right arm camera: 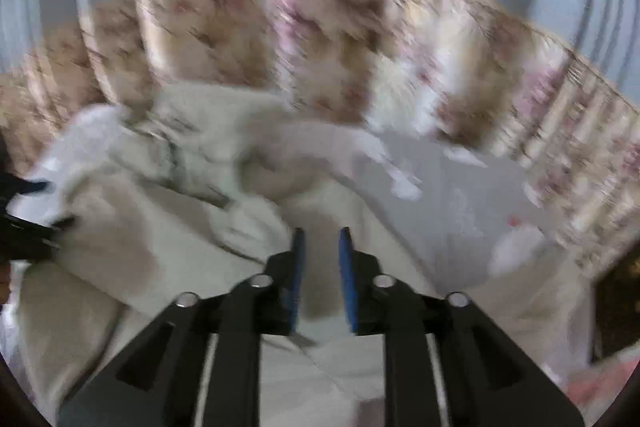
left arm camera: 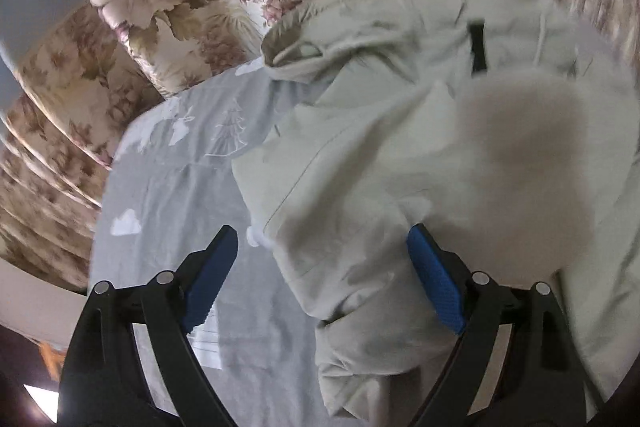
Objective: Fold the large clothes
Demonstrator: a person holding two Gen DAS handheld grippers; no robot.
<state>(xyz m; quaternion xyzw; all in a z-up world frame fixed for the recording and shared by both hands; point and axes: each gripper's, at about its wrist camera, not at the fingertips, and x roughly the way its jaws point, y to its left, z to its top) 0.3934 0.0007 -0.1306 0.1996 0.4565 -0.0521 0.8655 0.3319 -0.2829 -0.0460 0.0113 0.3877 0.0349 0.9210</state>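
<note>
both fingers: left gripper spread wide, right gripper parted narrowly, neither gripping. no readable writing. pale jacket crumpled on grey sheet, long axis unclear.

The left gripper points steeply down with its jaws spread wide — the blue pads stand well apart, clamping nothing. The right gripper also tilts downward, its jaws only a narrow gap apart — nothing pinched between its pads.
</note>
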